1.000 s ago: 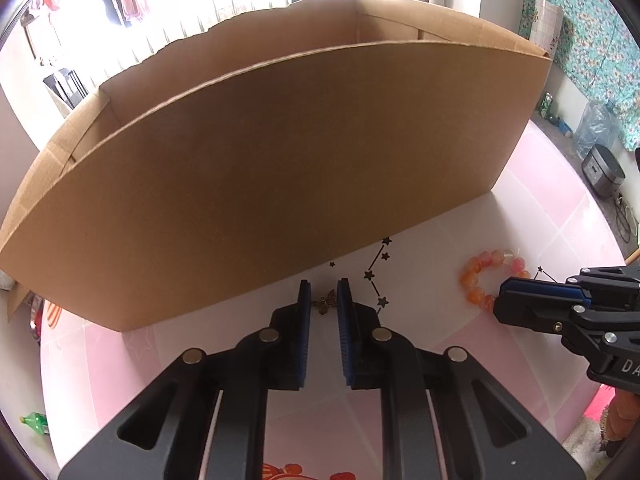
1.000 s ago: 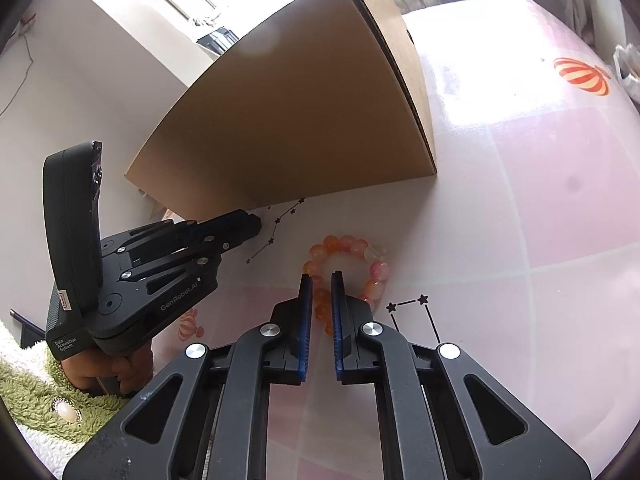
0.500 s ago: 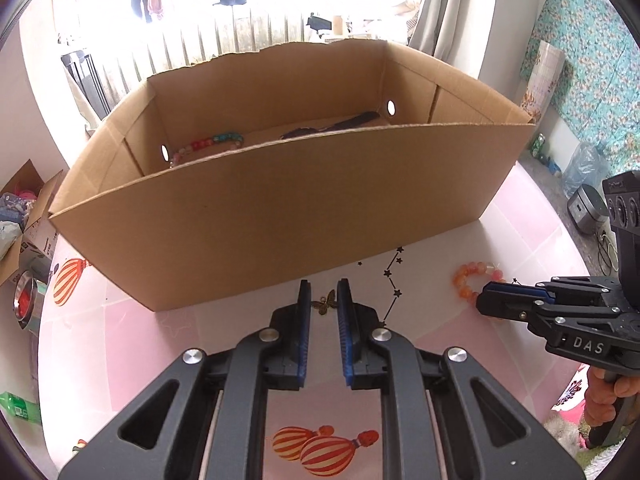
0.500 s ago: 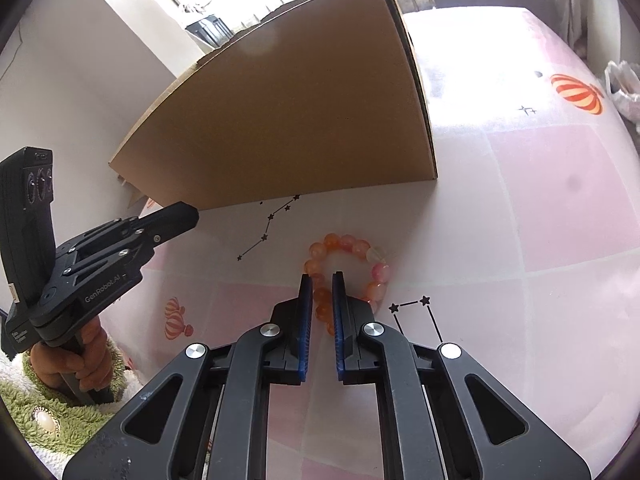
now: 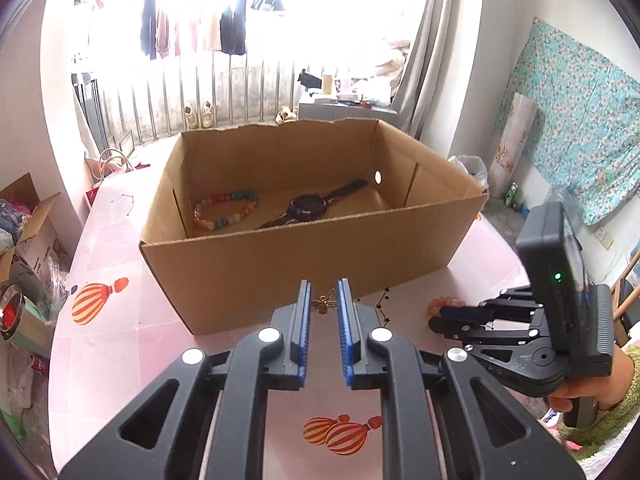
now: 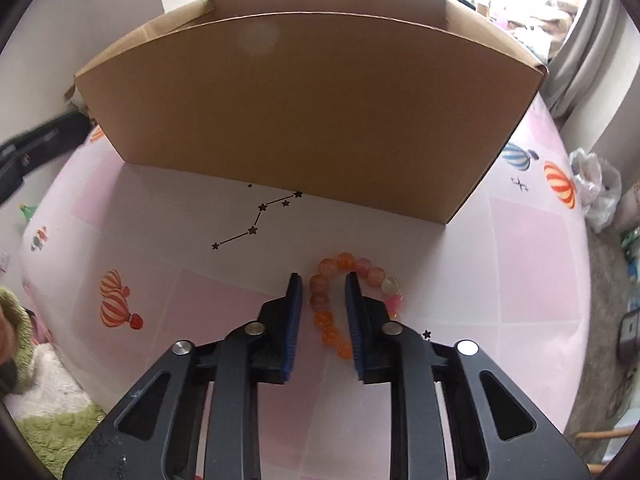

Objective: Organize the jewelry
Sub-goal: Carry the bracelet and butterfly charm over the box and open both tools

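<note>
Cardboard box (image 5: 304, 272) now shows its inside, a beaded bracelet (image 5: 224, 210) and a watch (image 5: 310, 206), since the left gripper (image 5: 323, 286) has risen, nipping the butterfly charm (image 5: 324, 302).

The right gripper (image 6: 323, 280) now faces the box front. Its jaws, just closing in, straddle one strand of the orange bracelet (image 6: 320, 300) on the table (image 6: 180, 220) without pressing it.

I bring the left gripper (image 5: 324, 286) up and tilt it level, so it now looks over the cardboard box (image 5: 304, 280) wall. The multicoloured bracelet (image 5: 224, 210) and watch (image 5: 308, 206) inside come into view. The butterfly charm (image 5: 324, 303) rises with it, between the fingertips. I swing the right gripper (image 6: 323, 278) to face the box squarely. Its jaws have just been closing, with one strand of the orange bracelet (image 6: 344, 260) between them.
</note>
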`<state>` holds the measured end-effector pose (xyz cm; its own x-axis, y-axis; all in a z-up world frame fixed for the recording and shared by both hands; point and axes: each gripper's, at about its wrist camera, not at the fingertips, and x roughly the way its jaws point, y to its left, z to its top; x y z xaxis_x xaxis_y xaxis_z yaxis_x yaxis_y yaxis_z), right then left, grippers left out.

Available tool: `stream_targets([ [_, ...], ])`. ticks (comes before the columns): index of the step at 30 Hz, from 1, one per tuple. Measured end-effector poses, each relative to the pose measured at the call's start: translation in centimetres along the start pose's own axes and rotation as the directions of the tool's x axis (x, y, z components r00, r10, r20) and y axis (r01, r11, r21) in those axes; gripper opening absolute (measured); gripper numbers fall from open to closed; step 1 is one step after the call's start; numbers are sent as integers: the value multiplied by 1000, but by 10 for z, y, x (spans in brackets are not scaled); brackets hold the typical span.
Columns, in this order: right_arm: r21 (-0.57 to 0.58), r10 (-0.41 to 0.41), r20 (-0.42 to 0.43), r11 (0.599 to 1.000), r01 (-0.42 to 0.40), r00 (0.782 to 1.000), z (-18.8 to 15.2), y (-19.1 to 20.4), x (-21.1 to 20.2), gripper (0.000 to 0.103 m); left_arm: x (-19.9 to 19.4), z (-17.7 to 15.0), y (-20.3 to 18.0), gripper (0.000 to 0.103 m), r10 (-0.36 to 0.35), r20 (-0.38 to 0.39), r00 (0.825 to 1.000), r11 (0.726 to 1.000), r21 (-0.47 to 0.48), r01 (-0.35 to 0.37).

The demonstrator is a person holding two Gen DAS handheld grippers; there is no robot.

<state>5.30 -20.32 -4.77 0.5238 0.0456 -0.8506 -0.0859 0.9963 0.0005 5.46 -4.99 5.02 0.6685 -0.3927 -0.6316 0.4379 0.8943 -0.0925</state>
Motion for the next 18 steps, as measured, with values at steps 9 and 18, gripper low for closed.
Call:
stream_targets([
  [9,336,183,125,917,-215,975,2,-59,-29,7,-44,29,41,12,-114,107,988,991,-55,120],
  [18,388,301,414,796,-466,859,8,-94,-113,7,-40,92,60,12,-177,84,981,982,-53,181],
])
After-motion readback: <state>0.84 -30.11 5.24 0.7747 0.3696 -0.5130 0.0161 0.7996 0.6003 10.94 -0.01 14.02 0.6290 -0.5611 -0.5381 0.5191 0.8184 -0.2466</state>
